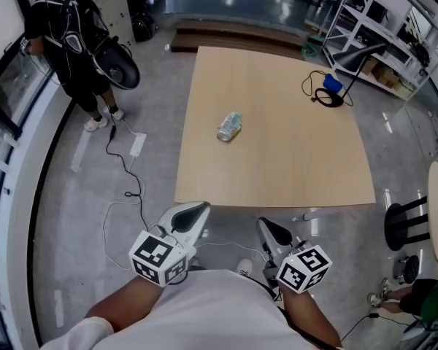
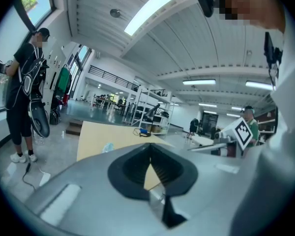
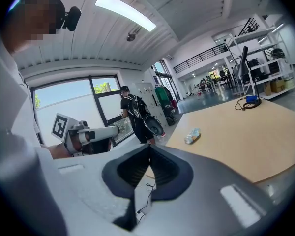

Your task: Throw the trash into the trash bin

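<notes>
Your left tool [image 1: 196, 210] has its jaws pressed together with nothing between them. In the left gripper view the dark pads meet in a single seam at the tips [image 2: 150, 146]. Your right tool [image 1: 267, 229] is the same, tips closed on each other and empty [image 3: 150, 147]. You hold both low and close to your body, short of the near edge of the worktop [image 1: 277, 166], with their marker cubes toward you.

The trash, a crushed clear plastic bottle [image 1: 230, 127], lies on its side on the worktop. It is well ahead of both tools, past the near edge and roughly between the lines they point along. From the left tool it sits ahead and a little to the left of the closed tips [image 2: 108, 147]. From the right tool it sits ahead and to the right of them [image 3: 192, 135]. Neither tool touches it.

Farther ahead of your right tool, near the worktop's far right corner, lie a black coiled cable [image 1: 323, 95] and a small blue object [image 1: 333, 83]. Off to the left of your left tool a person in black with a backpack [image 1: 67, 39] stands by the window. A white power strip [image 1: 137, 144] lies on the floor between that person and the worktop. A black stool [image 1: 405, 221] stands to the right of your right tool.
</notes>
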`<state>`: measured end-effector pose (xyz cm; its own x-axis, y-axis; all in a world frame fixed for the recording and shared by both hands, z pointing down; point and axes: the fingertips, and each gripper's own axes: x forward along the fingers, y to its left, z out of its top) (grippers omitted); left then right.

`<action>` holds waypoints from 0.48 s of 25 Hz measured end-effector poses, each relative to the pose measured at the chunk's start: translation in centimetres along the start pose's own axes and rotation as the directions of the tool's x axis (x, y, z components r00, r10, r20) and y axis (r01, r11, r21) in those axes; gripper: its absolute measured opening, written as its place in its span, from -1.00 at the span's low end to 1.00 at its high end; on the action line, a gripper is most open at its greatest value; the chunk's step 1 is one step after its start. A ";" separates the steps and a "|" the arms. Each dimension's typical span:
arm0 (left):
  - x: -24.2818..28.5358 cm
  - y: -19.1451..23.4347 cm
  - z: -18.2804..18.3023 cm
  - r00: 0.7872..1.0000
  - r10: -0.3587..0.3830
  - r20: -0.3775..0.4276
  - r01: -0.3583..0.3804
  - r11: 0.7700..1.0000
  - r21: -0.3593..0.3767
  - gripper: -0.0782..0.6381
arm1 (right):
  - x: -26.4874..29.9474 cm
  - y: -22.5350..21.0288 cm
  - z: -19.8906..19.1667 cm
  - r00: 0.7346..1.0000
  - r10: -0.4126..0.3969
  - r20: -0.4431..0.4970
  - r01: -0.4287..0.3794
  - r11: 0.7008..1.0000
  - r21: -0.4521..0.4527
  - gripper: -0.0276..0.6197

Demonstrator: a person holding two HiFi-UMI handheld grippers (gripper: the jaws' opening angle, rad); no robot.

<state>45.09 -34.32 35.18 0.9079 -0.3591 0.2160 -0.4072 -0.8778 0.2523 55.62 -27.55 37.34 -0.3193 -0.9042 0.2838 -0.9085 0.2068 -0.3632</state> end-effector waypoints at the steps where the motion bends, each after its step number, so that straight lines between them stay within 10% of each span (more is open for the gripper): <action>1: -0.3 0.6 0.1 1.000 0.000 -0.001 0.000 1.000 0.002 -0.76 | 0.5 0.3 0.1 1.000 -0.003 0.002 0.003 1.000 0.001 -0.91; 12: -5.0 5.1 -0.2 1.000 0.002 -0.016 -0.002 1.000 0.006 -0.76 | 4.5 4.4 0.3 1.000 -0.020 0.003 0.020 1.000 0.002 -0.91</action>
<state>38.46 -36.98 35.57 0.9053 -0.3560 0.2316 -0.4085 -0.8790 0.2459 50.28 -30.83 36.75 -0.3004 -0.9091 0.2885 -0.9141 0.1881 -0.3591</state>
